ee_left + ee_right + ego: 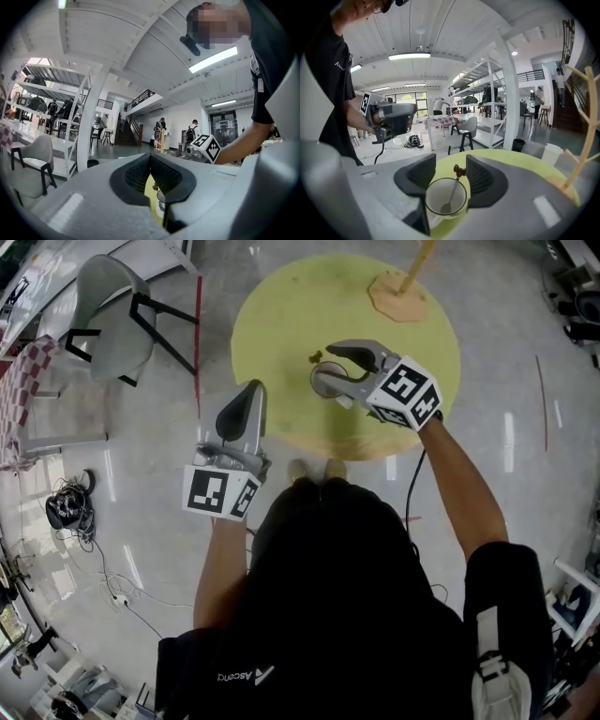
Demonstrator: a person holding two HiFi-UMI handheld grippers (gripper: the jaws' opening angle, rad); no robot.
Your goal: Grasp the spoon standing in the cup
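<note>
A white cup (445, 199) with a dark rim stands on the round yellow table (281, 324). A spoon (453, 185) leans inside it, its dark ornamental top (459, 171) sticking out above the rim. My right gripper (452, 169) is open, one jaw on either side of the spoon's top, and neither pad touches it. From the head view, the right gripper (330, 369) hangs over the table's near part and covers most of the cup. My left gripper (246, 401) is off the table's left edge with its jaws together and nothing held. The cup (161, 204) shows through their slit.
A wooden rack (412, 268) on an orange base stands at the table's far side. On the floor to the far left are a grey chair (112, 315), a table with a checked cloth (19, 381) and a tangle of cables (70, 507).
</note>
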